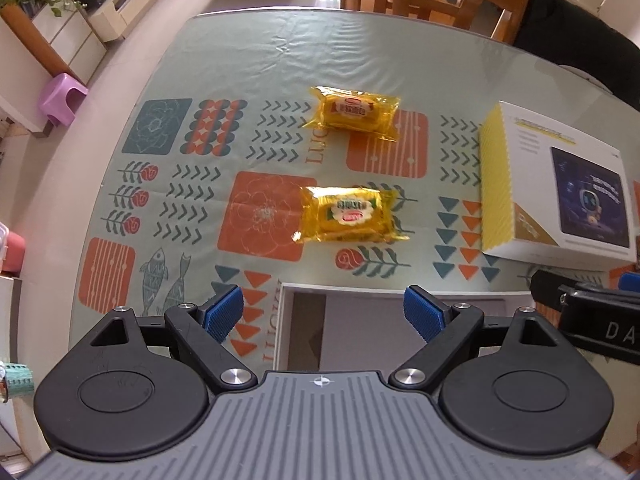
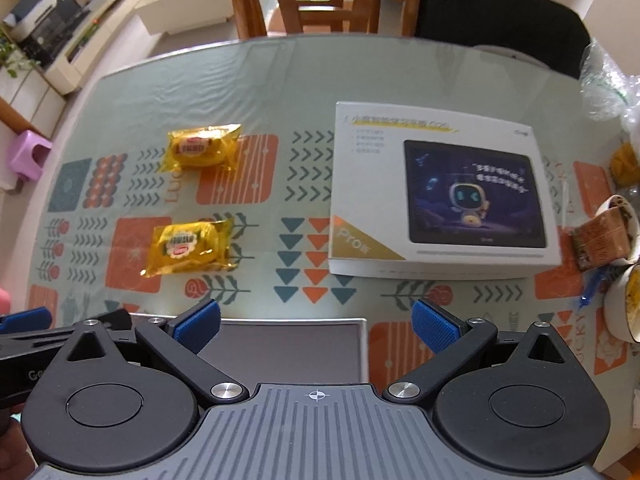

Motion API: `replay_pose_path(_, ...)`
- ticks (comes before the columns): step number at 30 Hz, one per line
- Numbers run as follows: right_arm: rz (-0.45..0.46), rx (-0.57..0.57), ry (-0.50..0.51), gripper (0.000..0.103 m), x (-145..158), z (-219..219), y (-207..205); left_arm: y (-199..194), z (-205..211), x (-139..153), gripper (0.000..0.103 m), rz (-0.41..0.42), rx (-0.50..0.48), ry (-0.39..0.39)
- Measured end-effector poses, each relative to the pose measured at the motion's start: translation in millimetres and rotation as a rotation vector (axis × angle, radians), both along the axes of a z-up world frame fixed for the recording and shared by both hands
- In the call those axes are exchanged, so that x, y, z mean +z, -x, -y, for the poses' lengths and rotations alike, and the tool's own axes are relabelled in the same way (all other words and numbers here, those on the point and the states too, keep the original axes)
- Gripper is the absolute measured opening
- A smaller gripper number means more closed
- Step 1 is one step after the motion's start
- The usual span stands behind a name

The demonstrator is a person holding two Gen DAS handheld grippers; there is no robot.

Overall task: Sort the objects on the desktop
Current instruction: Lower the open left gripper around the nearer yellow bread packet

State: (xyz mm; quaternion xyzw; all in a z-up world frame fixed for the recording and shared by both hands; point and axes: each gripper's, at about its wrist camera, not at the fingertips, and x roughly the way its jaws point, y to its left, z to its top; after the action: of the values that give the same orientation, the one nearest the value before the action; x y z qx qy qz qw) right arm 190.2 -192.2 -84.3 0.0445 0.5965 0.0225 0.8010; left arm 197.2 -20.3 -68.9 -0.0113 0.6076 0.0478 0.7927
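Two yellow snack packets lie on the patterned tablecloth: a near packet (image 1: 350, 214) (image 2: 191, 245) and a far packet (image 1: 354, 112) (image 2: 202, 148). A white tablet box (image 1: 556, 188) (image 2: 440, 192) rests flat to their right. An open white tray with a grey floor (image 1: 282, 320) (image 2: 364, 344) sits at the near table edge. My left gripper (image 1: 323, 312) hovers open over the tray, short of the near packet, holding nothing. My right gripper (image 2: 316, 330) is open and holds nothing, above the tray's right side. The right tool's body (image 1: 592, 312) shows in the left wrist view.
A wooden chair (image 2: 320, 0) and a black-draped chair (image 2: 500, 16) stand at the far table edge. Bowls and a brown packet (image 2: 600, 236) crowd the right edge. A purple stool (image 1: 60, 102) sits on the floor to the left.
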Motion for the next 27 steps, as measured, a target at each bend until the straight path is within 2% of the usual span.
replay_pose_path(4, -0.073, 0.015, 0.038, 0.103, -13.8, -12.8, -17.6, -15.6, -4.1, -9.0, 0.103, -0.01, 0.004, -0.008)
replay_pose_path(11, -0.001, 0.004, 0.032, 0.103, -13.5, -16.7, -27.0, -37.2, -9.1, -24.8, 0.103, -0.029, 0.023, -0.005)
replay_pose_path(18, 0.072, 0.061, 0.02, 0.103, -20.0, -20.1, -41.7, -49.8, -10.9, -38.3, 0.103, -0.041, 0.066, 0.028)
replay_pose_path(23, 0.07, 0.052, 0.021, 0.103, -26.5, -15.9, -47.5, -57.2, -10.5, -48.7, 0.103, -0.059, 0.099, 0.055)
replay_pose_path(27, 0.074, 0.046, 0.028, 0.103, -30.7, -12.8, -52.4, -64.3, -5.2, -55.7, 0.103, -0.068, 0.095, 0.047)
